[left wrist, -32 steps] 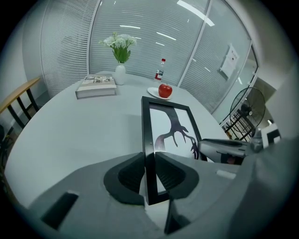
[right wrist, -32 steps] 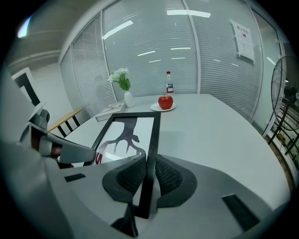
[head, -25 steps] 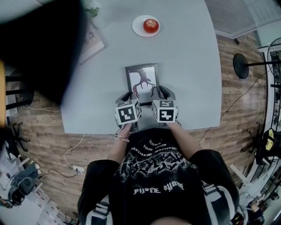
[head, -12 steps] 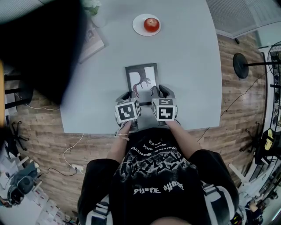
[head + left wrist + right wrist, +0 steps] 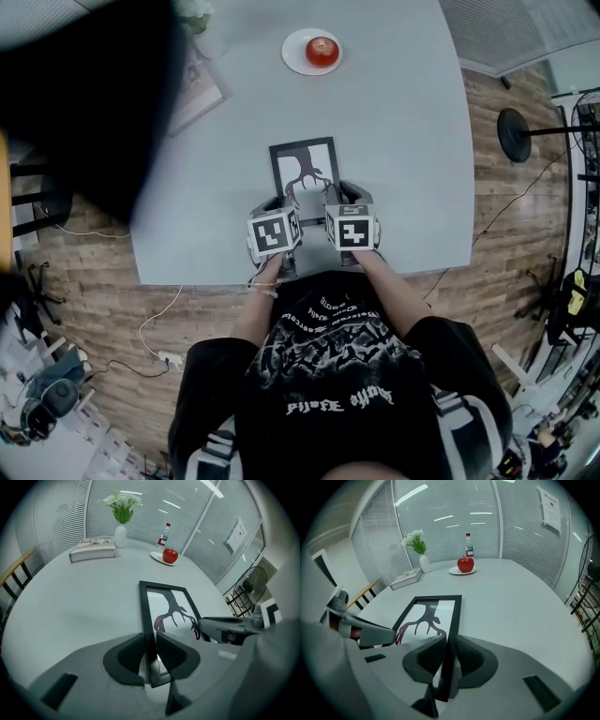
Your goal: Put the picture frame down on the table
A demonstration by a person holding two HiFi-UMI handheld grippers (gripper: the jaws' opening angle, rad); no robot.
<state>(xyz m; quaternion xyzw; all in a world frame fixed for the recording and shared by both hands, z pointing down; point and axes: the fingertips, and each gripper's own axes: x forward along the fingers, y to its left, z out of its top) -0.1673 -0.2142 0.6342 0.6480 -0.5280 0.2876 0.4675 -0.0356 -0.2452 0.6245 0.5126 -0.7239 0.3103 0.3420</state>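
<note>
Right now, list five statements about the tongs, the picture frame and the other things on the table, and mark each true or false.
The left tongs are shut on the picture frame's left edge. True.
The right tongs are open and empty. False: they are shut on the frame's right edge.
A red apple sits on a white plate. True.
The vase is empty. False: it holds white flowers.
The book lies on the frame. False: it lies apart, beside the vase.

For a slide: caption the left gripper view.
Left claw shut on the picture frame's left rail, apple and vase beyond.
</note>
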